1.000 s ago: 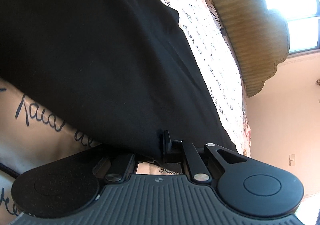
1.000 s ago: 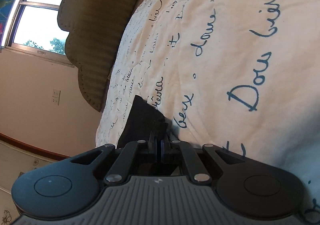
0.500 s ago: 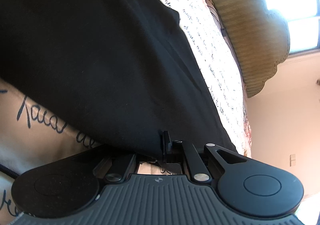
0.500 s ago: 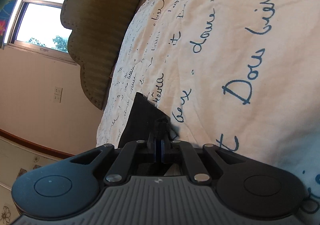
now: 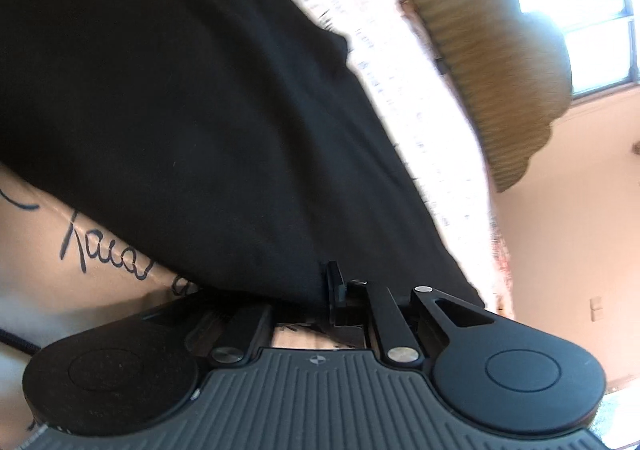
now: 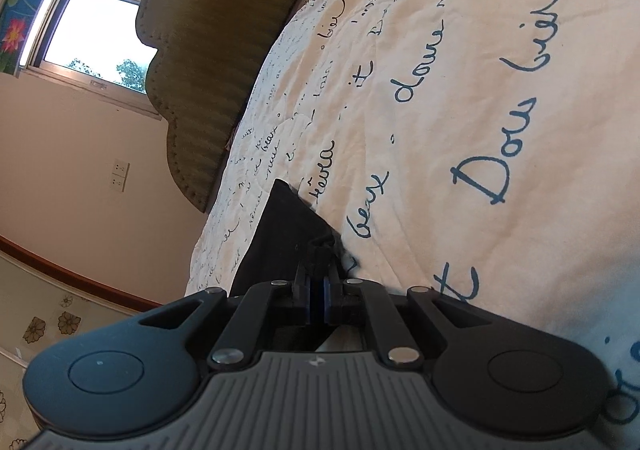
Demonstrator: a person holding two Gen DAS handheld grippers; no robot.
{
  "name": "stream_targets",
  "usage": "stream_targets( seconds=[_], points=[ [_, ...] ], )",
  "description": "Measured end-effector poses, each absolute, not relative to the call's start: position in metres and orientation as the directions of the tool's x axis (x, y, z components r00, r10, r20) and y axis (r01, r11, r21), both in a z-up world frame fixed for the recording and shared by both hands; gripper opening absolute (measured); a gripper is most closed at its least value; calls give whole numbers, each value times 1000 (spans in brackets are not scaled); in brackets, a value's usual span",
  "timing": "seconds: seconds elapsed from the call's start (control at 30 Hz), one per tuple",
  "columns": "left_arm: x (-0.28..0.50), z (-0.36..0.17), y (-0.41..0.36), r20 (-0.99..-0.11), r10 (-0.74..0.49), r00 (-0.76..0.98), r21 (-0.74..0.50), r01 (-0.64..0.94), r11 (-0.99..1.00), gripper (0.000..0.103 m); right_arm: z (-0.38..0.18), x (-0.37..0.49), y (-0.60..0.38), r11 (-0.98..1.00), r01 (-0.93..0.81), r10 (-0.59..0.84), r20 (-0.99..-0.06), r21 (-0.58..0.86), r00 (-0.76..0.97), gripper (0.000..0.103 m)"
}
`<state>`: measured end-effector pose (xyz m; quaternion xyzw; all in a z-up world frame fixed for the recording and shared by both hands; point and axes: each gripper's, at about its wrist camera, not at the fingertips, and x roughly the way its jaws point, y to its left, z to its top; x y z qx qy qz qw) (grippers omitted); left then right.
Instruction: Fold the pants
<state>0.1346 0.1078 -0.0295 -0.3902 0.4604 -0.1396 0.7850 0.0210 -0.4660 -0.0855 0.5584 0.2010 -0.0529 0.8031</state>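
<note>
The black pants point(image 5: 180, 98) spread over the cream bedspread and fill most of the left wrist view. My left gripper point(image 5: 328, 282) is shut on the near edge of the pants; the cloth drapes over its left finger and hides it. In the right wrist view a black corner of the pants point(image 6: 280, 242) lies on the bedspread. My right gripper point(image 6: 318, 262) is shut on that corner, its jaws pressed together with cloth between them.
The bed has a cream bedspread point(image 6: 460, 90) with blue handwriting print. An olive scalloped headboard point(image 6: 224, 38) stands at the bed's head below a bright window point(image 6: 88, 10). The beige wall point(image 6: 80, 154) carries a socket. The headboard point(image 5: 500, 62) also shows in the left wrist view.
Both grippers keep their hold on the pants. The left view has shifted and blurred, showing motion. The right gripper has moved slightly, with more of the black corner showing.
</note>
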Motion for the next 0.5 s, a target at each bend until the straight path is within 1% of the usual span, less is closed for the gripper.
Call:
stream_targets(
  seconds=[0.03,0.07,0.1,0.13,0.17,0.2,0.23,0.33,0.4,0.43,0.47,0.5],
  points=[
    [132,-24,112,-616,-569,545,-733,-132,668,21,-80,18,-465,381,326,116,-394,865,912,9],
    [129,-19,117,-619,-555,555,-725,-132,676,22,-71,13,-462,400,352,52,-405,846,913,12],
    [126,-16,125,-617,-544,569,-724,-138,676,25,-63,5,-460,415,379,-25,-406,827,914,14],
    [122,-13,134,-613,-528,587,-724,-151,673,29,-56,-2,-458,426,391,-89,-392,816,916,16],
    [118,-12,144,-611,-506,609,-725,-173,667,34,-50,-9,-454,426,395,-134,-375,814,917,17],
    [114,-12,153,-606,-490,627,-729,-192,657,35,-45,-11,-451,425,386,-150,-356,819,922,20],
    [112,-13,162,-601,-480,640,-738,-213,641,35,-40,-9,-446,431,366,-139,-341,825,930,22],
    [108,-16,179,-608,-433,665,-741,-280,610,38,-29,16,-422,497,289,-23,-321,818,947,32],
    [109,-14,182,-606,-424,673,-749,-303,589,38,-26,41,-402,551,251,59,-337,796,940,47],
    [108,-14,183,-608,-411,679,-748,-314,585,38,-27,53,-392,571,243,90,-354,784,931,49],
    [105,-12,183,-610,-388,691,-741,-324,588,32,-30,63,-386,582,246,112,-375,776,920,50],
    [104,-11,185,-620,-364,695,-725,-332,603,9,-34,72,-381,584,251,131,-395,772,909,50]
  ],
)
